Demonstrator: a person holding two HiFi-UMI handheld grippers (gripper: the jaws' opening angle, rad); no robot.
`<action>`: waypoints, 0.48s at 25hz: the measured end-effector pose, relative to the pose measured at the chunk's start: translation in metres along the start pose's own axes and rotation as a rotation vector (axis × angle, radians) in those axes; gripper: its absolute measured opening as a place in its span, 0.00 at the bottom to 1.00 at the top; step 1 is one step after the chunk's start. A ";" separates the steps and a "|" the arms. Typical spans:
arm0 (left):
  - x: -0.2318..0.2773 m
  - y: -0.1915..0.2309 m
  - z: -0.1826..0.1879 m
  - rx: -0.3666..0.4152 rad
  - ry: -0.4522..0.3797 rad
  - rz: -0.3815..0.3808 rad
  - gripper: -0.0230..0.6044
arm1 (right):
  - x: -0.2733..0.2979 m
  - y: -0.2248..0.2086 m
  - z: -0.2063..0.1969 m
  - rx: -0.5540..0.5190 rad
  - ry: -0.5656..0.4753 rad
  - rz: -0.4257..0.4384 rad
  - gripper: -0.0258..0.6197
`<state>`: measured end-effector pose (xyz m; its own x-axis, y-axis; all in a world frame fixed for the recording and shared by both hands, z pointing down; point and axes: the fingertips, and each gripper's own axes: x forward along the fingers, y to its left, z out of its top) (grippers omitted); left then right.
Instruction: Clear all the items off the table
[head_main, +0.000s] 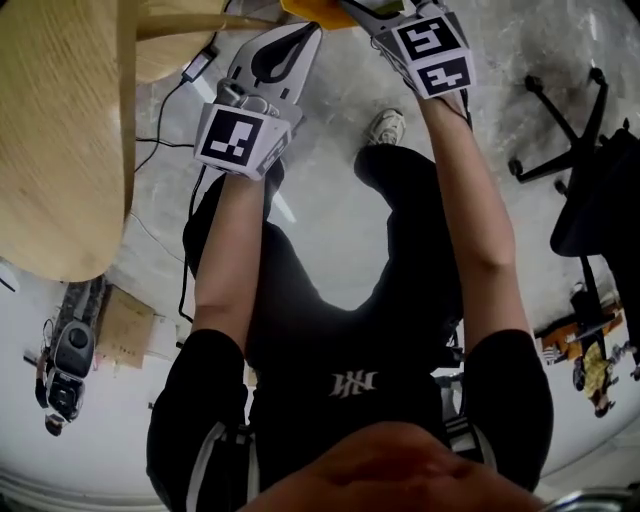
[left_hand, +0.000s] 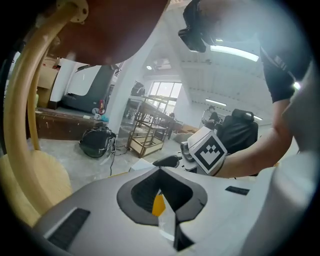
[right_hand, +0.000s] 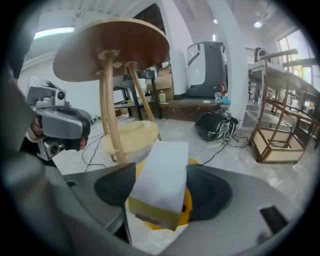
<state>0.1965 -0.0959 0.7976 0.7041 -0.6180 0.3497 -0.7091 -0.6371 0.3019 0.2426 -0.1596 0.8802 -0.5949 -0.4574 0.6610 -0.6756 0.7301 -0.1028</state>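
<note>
The right hand-held gripper (right_hand: 162, 189) clamps a white-and-yellow carton (right_hand: 162, 167) low over a yellow tub (right_hand: 189, 202). The carton's long axis points away and upward, leaning right. The left hand-held gripper (left_hand: 160, 172) has its jaws together. The round wooden worktop (right_hand: 115, 47) stands beyond.

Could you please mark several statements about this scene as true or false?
1. The right tool holds a white and yellow box. True.
2. The box lies on the round wooden table. False: it is between the tool's jaws, lower than the tabletop.
3. A yellow container shows below the box. True.
4. The left tool has its jaws wide apart. False: their tips meet.
5. The black office chair stands on the person's left. False: it is on the right.
</note>
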 end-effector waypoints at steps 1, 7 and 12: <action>0.003 0.004 -0.006 -0.004 -0.003 0.002 0.06 | 0.006 0.000 -0.005 -0.002 0.005 -0.001 0.54; 0.019 0.024 -0.028 -0.026 -0.018 0.009 0.06 | 0.036 -0.001 -0.031 -0.017 0.051 0.018 0.54; 0.018 0.024 -0.030 -0.036 -0.019 -0.005 0.06 | 0.042 -0.001 -0.030 -0.011 0.051 0.019 0.56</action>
<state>0.1905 -0.1087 0.8375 0.7082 -0.6234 0.3314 -0.7060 -0.6237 0.3354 0.2310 -0.1641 0.9307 -0.5844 -0.4177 0.6957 -0.6596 0.7439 -0.1075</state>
